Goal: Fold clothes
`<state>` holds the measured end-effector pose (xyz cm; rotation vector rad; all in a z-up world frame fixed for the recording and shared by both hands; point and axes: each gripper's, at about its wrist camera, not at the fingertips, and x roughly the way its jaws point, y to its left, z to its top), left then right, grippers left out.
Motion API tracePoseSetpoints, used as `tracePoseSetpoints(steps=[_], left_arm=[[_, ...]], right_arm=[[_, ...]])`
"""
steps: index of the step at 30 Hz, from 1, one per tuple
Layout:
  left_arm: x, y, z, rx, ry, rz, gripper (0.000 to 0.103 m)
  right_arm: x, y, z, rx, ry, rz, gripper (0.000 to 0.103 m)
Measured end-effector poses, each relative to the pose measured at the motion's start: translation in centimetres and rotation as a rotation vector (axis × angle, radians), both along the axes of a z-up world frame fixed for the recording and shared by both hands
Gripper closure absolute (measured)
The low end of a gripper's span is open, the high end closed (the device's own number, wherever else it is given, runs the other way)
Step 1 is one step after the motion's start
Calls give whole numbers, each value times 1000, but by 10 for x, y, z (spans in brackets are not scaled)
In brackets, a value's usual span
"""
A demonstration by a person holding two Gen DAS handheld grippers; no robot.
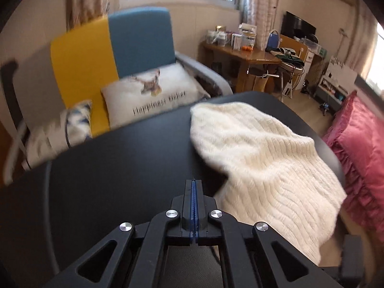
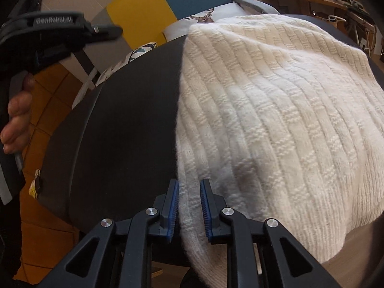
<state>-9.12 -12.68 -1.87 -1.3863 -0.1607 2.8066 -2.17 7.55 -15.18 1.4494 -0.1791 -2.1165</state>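
Your left hand (image 2: 16, 115) sits at the far left of the right wrist view, fingers wrapped around the handle of your left gripper (image 1: 194, 184), which hangs above the floor beside the table's left rim. In its own view that gripper has its blue-lined jaws pressed flat together with nothing between them, pointing down over bare black tabletop (image 1: 120, 168). Behind the table's far edge you have a chair (image 1: 141, 38) with a yellow and blue back, holding a white cushion (image 1: 153, 93) printed with a deer and some lettering, and a blue-patterned cushion (image 1: 76, 120) to its left. The cream knitted sweater (image 2: 276, 110) lies on the right part of the table, its left edge running down the tabletop and its near portion drooping over the edge closest to you. Your right gripper (image 2: 189, 206) is at that near left corner of the sweater: a fold of the knit sits between its blue pads (image 2: 206, 206), which have closed in on it and pinch the fabric. Farther right, past the table, a wooden desk (image 1: 254, 55) crowded with items stands by the wall, and pink ruffled bedding (image 1: 360, 148) fills the right edge of the left wrist view.
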Motion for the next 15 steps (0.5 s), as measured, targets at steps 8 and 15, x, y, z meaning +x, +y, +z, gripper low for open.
tracePoseSetpoints(steps=[8,15], left_arm=[[0,-54,-110,505,-298,143,87],[-26,-37,-150,625,-371,171,80]], right_arm=[[6,41,19,-43,18,-69,82],[-5,82,22,-20,25,-173,81]])
